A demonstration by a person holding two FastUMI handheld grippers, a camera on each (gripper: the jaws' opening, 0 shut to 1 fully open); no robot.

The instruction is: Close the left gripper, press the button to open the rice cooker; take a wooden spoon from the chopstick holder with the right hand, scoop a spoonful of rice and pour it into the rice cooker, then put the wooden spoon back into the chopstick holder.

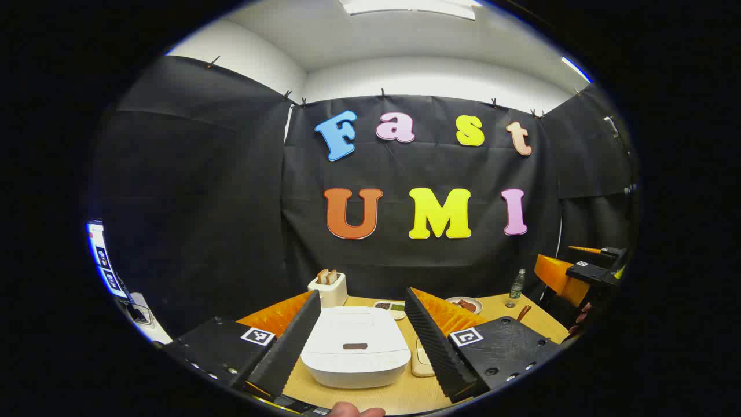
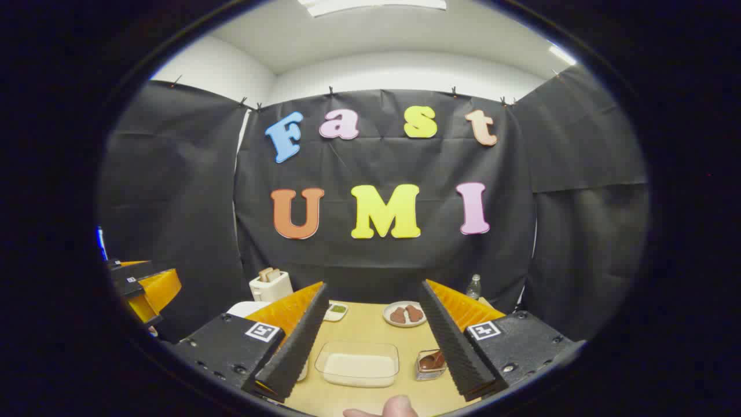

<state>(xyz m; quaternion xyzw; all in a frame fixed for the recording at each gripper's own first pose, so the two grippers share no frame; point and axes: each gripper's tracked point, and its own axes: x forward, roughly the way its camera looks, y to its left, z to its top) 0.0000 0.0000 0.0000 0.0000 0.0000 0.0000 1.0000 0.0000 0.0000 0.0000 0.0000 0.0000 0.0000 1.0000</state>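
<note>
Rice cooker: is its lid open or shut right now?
Shut. The rice cooker's lid lies flat on the body, no gap showing, framed by the open left tongs.

Both views are evenly lit from above by ceiling light panels, which burn out to pure white. The white ceiling glows bright, while the dark cloth walls soak up light. The table shows only soft, faint shadows. Focus is sharp at the centre; straight lines bow strongly toward the edges.
</note>
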